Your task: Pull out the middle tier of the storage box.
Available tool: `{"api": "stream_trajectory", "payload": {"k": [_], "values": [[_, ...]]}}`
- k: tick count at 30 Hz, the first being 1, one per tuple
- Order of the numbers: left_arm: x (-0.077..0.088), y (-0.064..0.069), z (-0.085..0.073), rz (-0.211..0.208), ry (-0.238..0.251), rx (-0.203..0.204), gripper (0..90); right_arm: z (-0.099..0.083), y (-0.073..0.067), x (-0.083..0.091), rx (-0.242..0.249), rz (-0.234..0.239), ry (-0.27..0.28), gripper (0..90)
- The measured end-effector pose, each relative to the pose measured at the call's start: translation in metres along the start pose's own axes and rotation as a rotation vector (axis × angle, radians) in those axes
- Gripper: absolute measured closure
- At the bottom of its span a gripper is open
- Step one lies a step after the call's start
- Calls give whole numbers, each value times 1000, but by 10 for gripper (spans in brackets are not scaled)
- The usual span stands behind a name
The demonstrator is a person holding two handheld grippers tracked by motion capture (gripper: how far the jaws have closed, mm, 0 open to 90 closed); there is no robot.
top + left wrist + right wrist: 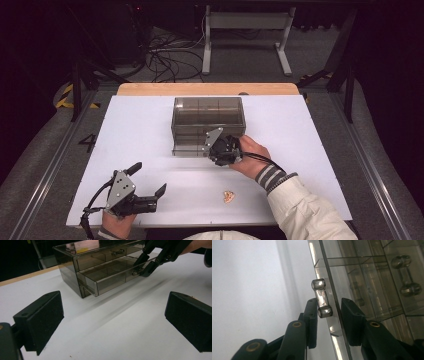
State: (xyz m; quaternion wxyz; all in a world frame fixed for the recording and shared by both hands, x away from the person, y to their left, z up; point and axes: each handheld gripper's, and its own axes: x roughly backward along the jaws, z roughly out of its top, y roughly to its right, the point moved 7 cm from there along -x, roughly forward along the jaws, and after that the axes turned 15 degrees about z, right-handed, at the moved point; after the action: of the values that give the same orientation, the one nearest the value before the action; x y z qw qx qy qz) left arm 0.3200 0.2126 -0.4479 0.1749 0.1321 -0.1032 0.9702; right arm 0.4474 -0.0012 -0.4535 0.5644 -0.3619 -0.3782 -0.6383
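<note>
A smoky clear drawer box [207,111] stands at the middle of the white table [135,125]. Its lower drawer [110,282] sticks out a little from the front. My right gripper [329,302] has its jaws on either side of that drawer's clear bar handle [321,296] and front panel, pads against them. The high view shows this gripper [209,151] at the box's front right. My left gripper [148,179] rests near the table's front left corner, jaws wide apart with nothing between them [113,310].
A small tan object [229,196] lies on the table in front of the right forearm. The upper drawer's handle [405,275] sits closed above. A wooden strip [207,89] edges the far side; cables and a stand lie beyond.
</note>
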Motion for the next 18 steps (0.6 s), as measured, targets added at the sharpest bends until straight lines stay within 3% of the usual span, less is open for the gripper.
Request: {"api": "stream_trajectory", "payload": {"k": [18], "values": [[-1,0,0,-2,-1,1,27,-3,-1,-2,-2,13,2,675]]}}
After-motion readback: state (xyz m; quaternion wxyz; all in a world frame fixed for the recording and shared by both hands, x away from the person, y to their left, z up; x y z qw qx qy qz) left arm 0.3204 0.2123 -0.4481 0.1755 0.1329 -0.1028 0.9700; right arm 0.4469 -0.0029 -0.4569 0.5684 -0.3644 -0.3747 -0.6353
